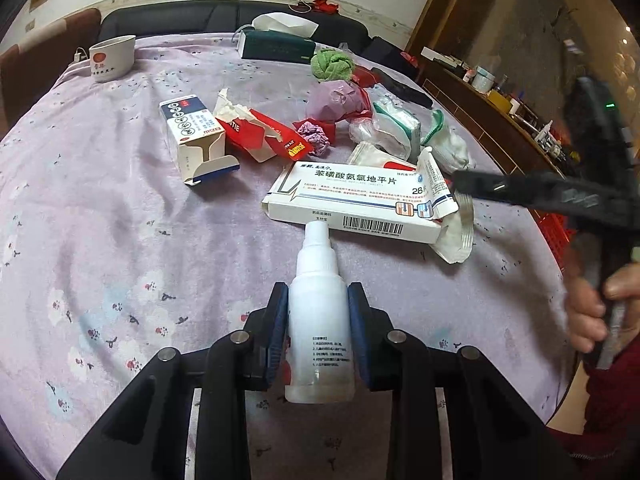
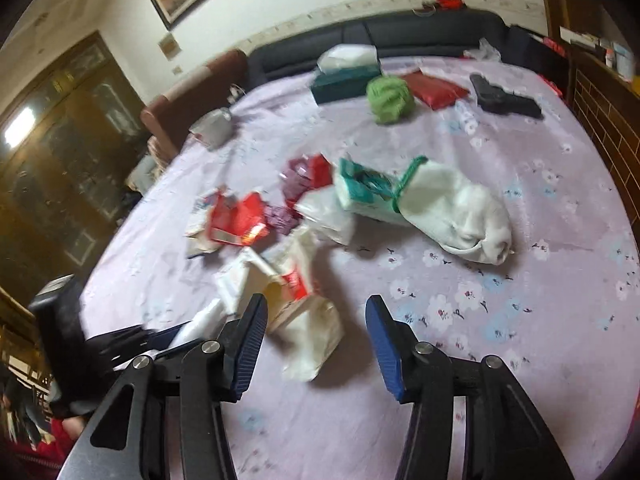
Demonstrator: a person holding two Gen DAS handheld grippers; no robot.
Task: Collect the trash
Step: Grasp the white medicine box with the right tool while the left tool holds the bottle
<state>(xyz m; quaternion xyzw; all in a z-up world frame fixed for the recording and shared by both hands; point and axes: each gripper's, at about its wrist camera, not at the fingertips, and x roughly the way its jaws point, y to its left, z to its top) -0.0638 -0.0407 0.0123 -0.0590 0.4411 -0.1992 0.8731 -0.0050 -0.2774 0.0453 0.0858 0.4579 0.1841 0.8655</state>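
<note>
My left gripper [image 1: 318,292] is shut on a white spray bottle [image 1: 318,320], nozzle pointing away, just above the lilac floral tablecloth [image 1: 100,240]. Ahead of the nozzle lies a white medicine box [image 1: 352,204] with an ointment tube [image 1: 436,188] on its right end. Further back lie a blue-and-white carton [image 1: 192,136], a torn red packet [image 1: 260,136] and crumpled purple paper [image 1: 316,136]. My right gripper [image 2: 316,304] is open over a crumpled white wrapper [image 2: 316,336], which lies between the fingers without the pads touching it. A white drawstring bag [image 2: 456,208] lies beyond.
A white cup [image 1: 112,58], a dark green tissue box [image 1: 276,44], a green cloth ball [image 1: 332,64] and a black object [image 2: 504,100] sit at the far side. A hand [image 1: 592,312] holds the other tool at the right. A wooden shelf [image 1: 500,116] runs along the right of the table.
</note>
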